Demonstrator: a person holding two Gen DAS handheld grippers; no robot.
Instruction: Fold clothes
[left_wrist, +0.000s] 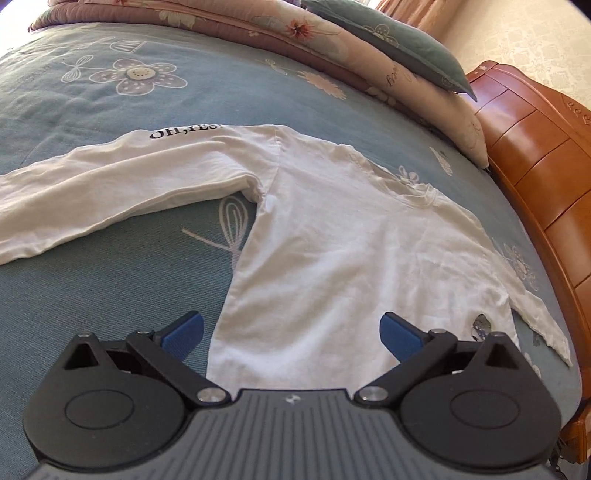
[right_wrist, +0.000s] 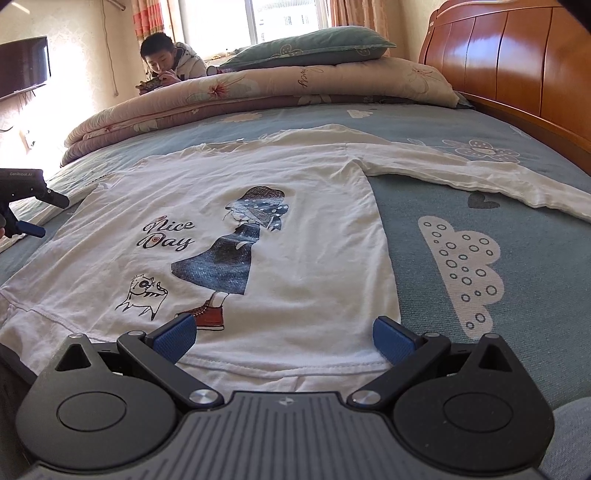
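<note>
**2 open grippers over 1 white shirt on the bed**

1 white long-sleeved shirt (right_wrist: 236, 206) lies flat on the blue bed sheet (right_wrist: 417, 236), with its printed front facing up. The print shows a girl in a dark dress, the words "Nice Day" and a small cat.

The right gripper (right_wrist: 284, 341) hangs above the bottom hem of the shirt. Its 2 blue fingers (right_wrist: 173, 339) are spread wide and hold nothing. The hem passes between them, and the side edge of the shirt runs just beside the right finger. I cannot tell if the pads touch the cloth.

The left gripper (left_wrist: 291, 338) is at the other side of the shirt. Its 2 blue pads (left_wrist: 184, 334) are also wide apart and empty. The side edge of the shirt body runs between them, so the left pad is over bare sheet and the right pad is over white cloth. In the right wrist view this gripper appears at the left border, near the shirt.

Both sleeves are stretched out. 1 sleeve (left_wrist: 110, 181) carries the black words "OH,YES!" and reaches away to the left in the left wrist view. The other sleeve (right_wrist: 480, 177) points toward the wooden headboard (right_wrist: 517, 59).

Behind the shirt lie 1 folded floral quilt (right_wrist: 258, 92) and, on top of it, 1 green pillow (right_wrist: 306, 46). 1 person (right_wrist: 166, 62) leans on the far side of the quilt.
</note>
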